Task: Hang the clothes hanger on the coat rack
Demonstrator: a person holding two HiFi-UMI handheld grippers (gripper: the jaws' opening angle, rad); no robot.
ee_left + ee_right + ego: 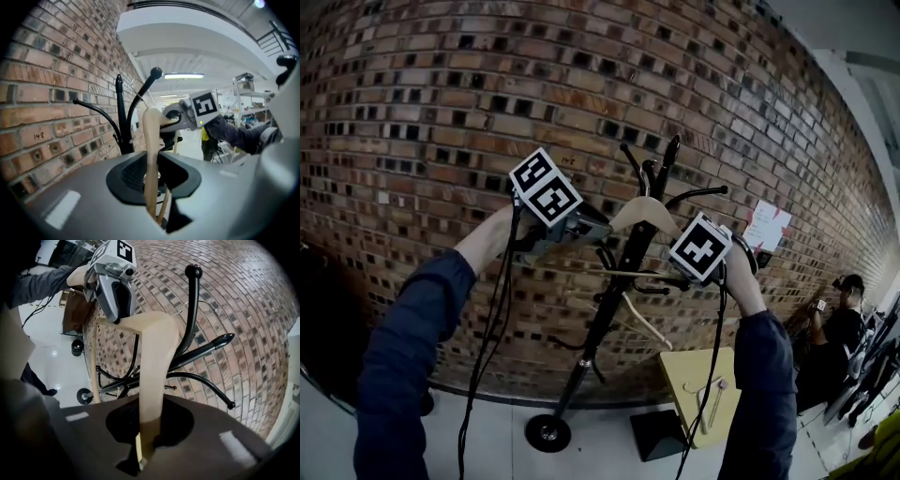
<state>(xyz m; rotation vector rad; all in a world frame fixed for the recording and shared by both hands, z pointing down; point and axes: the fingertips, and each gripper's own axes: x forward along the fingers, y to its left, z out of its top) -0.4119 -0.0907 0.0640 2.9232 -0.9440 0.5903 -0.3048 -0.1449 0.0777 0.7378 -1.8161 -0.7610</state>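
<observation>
I hold the wooden clothes hanger (643, 212) up in the air between my two tools, right in front of the upper part of the black coat rack (619, 281). My left gripper (602, 228) is pinching the hanger's left end: in the left gripper view the pale shoulder and the thin bar beneath it both run between the jaws, which stand a little apart around the wood. My right gripper (169, 121) is pressed almost together on the tip of the hanger's right shoulder, and in the right gripper view the wood rises straight out of its jaws.

The hanger sits roughly level from one tool to the other. Its crest is against the rack's pole, just under the curved pegs at the top. The hook points up among those pegs, but I cannot tell whether it touches any of them.

The rack stands on its round base (548, 433) on the floor at the foot of the brick wall (441, 94). To the right of the base stands a small yellow table (677, 370), and another pale hanger (711, 392) lies near its right edge. A sheet of paper (766, 225) is fixed to the wall right of the rack. A seated person (839, 328) is at the far right.
</observation>
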